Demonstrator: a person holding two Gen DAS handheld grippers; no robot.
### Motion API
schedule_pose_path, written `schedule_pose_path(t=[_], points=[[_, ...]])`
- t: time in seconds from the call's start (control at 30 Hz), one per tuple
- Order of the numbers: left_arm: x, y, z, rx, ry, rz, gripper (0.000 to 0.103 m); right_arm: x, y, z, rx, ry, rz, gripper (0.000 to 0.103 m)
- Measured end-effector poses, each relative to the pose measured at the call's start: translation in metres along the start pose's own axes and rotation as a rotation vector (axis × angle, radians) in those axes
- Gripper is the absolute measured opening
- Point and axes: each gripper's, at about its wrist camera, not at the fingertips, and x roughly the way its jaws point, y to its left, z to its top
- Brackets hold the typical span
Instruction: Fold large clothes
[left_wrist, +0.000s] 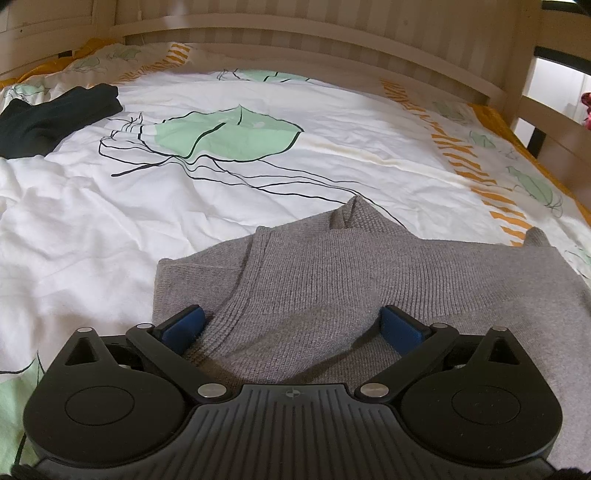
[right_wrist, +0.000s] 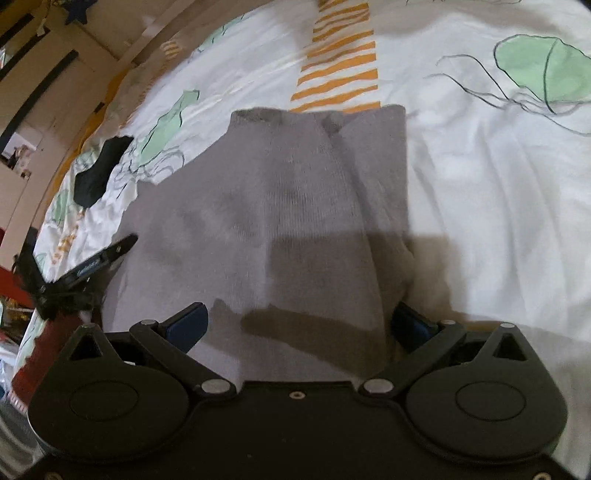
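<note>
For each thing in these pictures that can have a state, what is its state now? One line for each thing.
Grey sweater: lying on the bed, partly folded, layers overlapping.
Left gripper: open, fingers either side of a sweater fold, not closed on it.
Right gripper: open, sweater edge between its fingers.
Black garment: lying crumpled, apart from the sweater.
Bed cover: spread out, wrinkled.

Ahead of the fingers the duvet (left_wrist: 258, 206) lies bare, a dark garment (left_wrist: 51, 118) far left, the bed rail (left_wrist: 332, 37) beyond.
</note>
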Motion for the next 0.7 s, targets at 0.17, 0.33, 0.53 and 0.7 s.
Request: schedule_pose_path(t=[0.17, 0.33, 0.53, 0.7], points=[[-0.003, 0.005, 0.003, -0.007, 0.02, -0.048, 0.103, 0.009, -0.011, 0.01, 0.053, -0.067, 0.069, 0.103], [-0.011, 0.006, 0.014, -0.061, 0.067, -0.059, 0.088, 0.006, -0.024, 0.011, 0.101, -0.088, 0.141, 0.103], [-0.065, -0.023, 0.016, -0.18, -0.076, -0.067, 0.076, 0.008, -0.015, 0.011, 0.067, -0.078, 0.107, 0.103], [-0.093, -0.072, 0.011, -0.142, -0.162, -0.12, 0.033, 0.006, -0.013, 0.01, 0.05, -0.07, 0.092, 0.103]])
